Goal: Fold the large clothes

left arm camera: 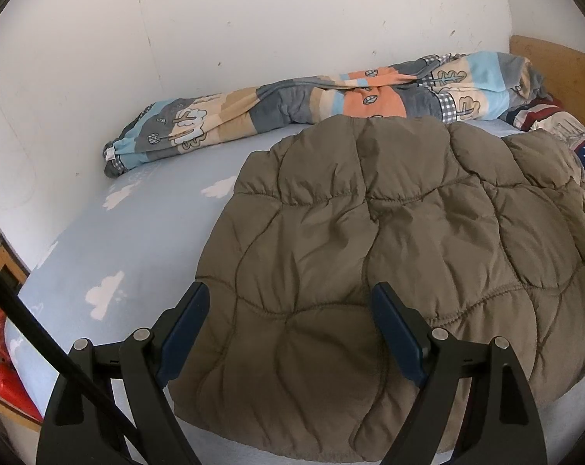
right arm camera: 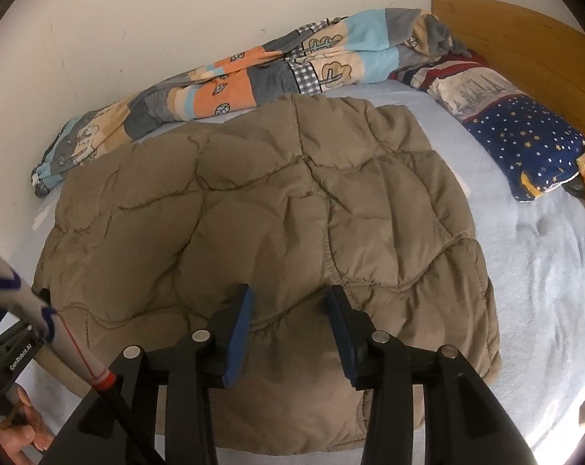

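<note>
Left tool (left arm camera: 288, 310): its two black arms with blue pads are spread wide. Nothing is pinched. It hangs over the near left part of the coat.
Right tool (right arm camera: 288, 310): its blue pads are partly apart, with a gap between them. They grip nothing. It hangs over the near edge of the coat.
Person's hand (right arm camera: 19, 426): it shows in the bottom left corner of the right view, wrapped around the handle of the other tool.
Big brown puffy quilted coat (left arm camera: 370, 232): it lies flat and spread out on the bed, in the middle, right under both tools. Its near edge reaches the front side of the bed.
Pale blue bed sheet with white clouds (left arm camera: 137, 232): it covers the bed under the coat.
Rolled-up patchwork blanket in orange, blue, grey and cream (left arm camera: 292, 100): it lies along the white wall, behind the coat, just past its far edge.
Dark blue pillow with stars and stripes (right arm camera: 517, 135): it sits to the right of the coat, near the headboard.
Wooden headboard (right arm camera: 525, 38): it stands at the far right end of the bed.
</note>
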`<state>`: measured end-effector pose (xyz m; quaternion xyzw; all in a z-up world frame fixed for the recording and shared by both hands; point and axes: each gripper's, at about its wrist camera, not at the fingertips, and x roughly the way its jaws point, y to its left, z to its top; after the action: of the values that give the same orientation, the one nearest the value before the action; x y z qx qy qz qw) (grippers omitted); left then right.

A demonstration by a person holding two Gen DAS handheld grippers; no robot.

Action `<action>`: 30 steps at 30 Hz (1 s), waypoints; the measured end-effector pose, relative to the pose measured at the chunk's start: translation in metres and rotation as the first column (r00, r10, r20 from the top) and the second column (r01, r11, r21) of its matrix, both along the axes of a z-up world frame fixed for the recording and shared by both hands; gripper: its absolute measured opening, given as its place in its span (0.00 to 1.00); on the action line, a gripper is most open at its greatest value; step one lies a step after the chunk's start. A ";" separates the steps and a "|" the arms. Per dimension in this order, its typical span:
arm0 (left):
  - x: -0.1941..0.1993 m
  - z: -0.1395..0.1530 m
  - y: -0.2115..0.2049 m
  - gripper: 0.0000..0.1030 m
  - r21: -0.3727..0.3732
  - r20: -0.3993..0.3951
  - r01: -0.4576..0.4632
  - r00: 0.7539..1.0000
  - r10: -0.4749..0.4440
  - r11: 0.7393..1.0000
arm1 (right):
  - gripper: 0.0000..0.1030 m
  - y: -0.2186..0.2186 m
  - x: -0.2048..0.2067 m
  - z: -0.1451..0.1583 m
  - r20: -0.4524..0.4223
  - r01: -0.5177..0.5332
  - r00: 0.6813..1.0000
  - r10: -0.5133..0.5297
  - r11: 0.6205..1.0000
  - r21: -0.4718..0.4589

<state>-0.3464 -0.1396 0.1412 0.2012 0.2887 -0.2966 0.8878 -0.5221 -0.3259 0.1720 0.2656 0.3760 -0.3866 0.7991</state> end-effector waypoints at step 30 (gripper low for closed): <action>0.001 -0.002 -0.003 0.83 0.008 0.004 0.000 1.000 0.000 1.000 | 0.54 -0.002 0.007 -0.011 -0.039 0.012 0.999 -0.011 0.999 0.033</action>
<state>-0.3456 -0.1421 0.1392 0.2051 0.2881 -0.2950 0.8877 -0.5154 -0.3276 0.1608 0.2733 0.3963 -0.3901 0.7849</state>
